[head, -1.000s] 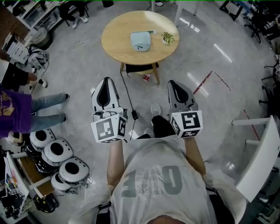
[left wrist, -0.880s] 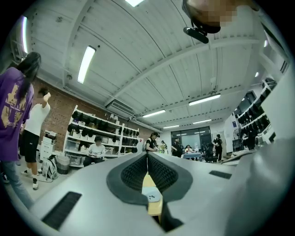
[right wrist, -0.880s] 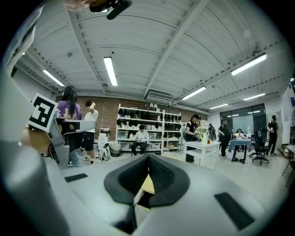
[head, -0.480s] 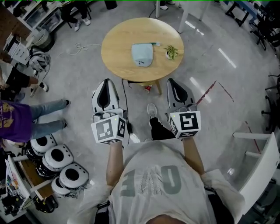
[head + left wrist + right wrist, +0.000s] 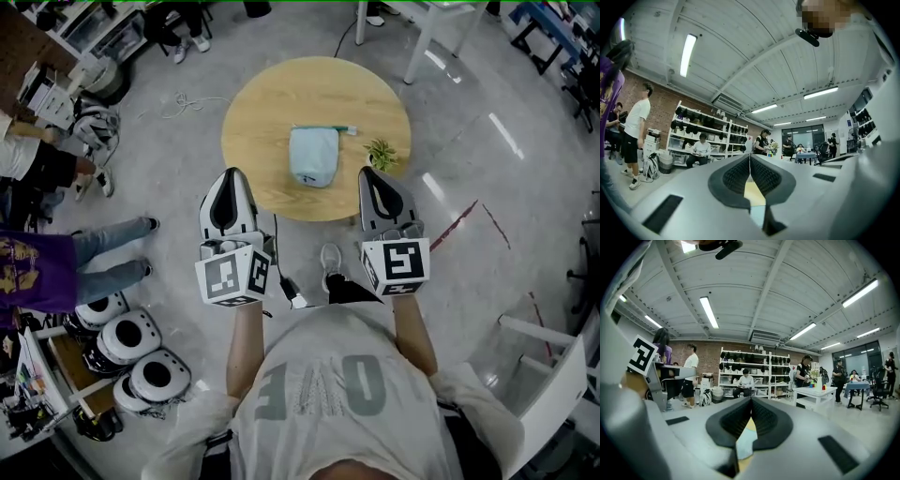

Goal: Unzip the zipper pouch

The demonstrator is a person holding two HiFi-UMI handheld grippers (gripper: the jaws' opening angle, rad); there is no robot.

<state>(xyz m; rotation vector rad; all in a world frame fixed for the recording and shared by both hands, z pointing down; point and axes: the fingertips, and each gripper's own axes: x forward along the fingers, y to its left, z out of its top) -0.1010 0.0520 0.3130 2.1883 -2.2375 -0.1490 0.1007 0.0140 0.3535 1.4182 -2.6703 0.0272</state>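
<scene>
A round wooden table stands on the grey floor, just beyond the person. The two grippers are held side by side at its near edge, the left gripper toward the left and the right gripper toward the right. Each has its jaws pressed together with nothing between them. The pale blue zipper pouch lies near the table's middle, beyond and between the grippers, untouched. A small potted plant sits just right of it.
</scene>
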